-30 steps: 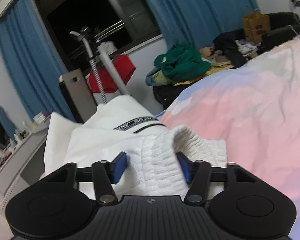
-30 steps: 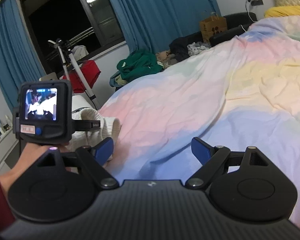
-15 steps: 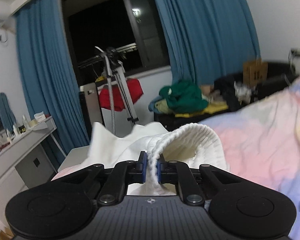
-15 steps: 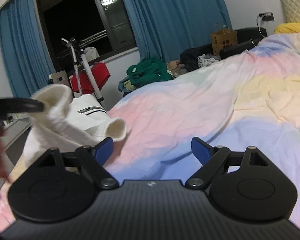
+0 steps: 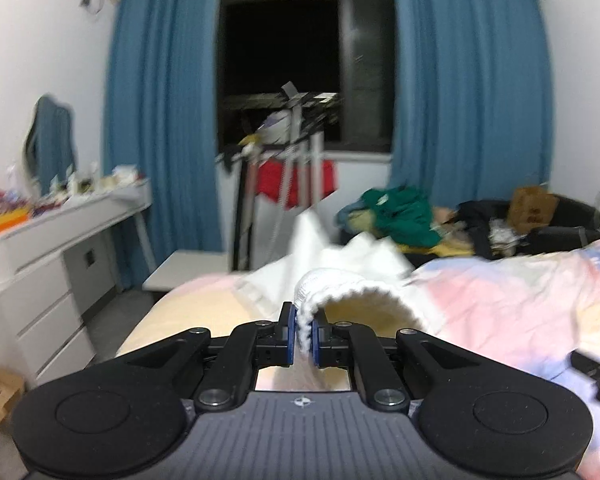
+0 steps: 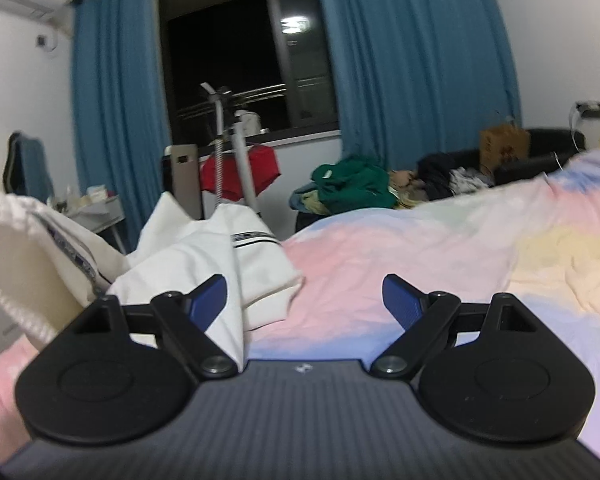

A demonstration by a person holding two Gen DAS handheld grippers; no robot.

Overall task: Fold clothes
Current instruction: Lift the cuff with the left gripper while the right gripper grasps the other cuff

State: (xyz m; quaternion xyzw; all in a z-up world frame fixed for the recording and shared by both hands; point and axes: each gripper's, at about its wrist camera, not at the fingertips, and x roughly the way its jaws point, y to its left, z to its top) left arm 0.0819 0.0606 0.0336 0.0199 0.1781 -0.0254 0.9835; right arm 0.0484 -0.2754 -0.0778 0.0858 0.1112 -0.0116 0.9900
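Observation:
A white garment (image 5: 352, 256) with a ribbed knit hem and a black-striped band lies on the pastel bedspread (image 5: 512, 300). My left gripper (image 5: 303, 334) is shut on its ribbed hem (image 5: 332, 286), which is lifted off the bed and curls open to the right of the pads. In the right wrist view the same garment (image 6: 204, 256) is raised at the left, its ribbed edge (image 6: 16, 308) hanging near the frame's left side. My right gripper (image 6: 304, 298) stands open above the bedspread (image 6: 400, 252), with a fold of the white cloth just behind its left finger (image 6: 206, 300) and nothing between the pads.
A pile of clothes with a green garment (image 5: 400, 212) lies beyond the bed, beside a dark sofa with a cardboard box (image 5: 532, 210). A drying rack with a red cloth (image 5: 296, 178) stands under the window. A white dresser (image 5: 56, 256) with clutter lines the left wall.
My left gripper closed on the ribbed hem and carried it up and to the left, lifting the garment off the bed. The right gripper drifted slightly and stayed open.

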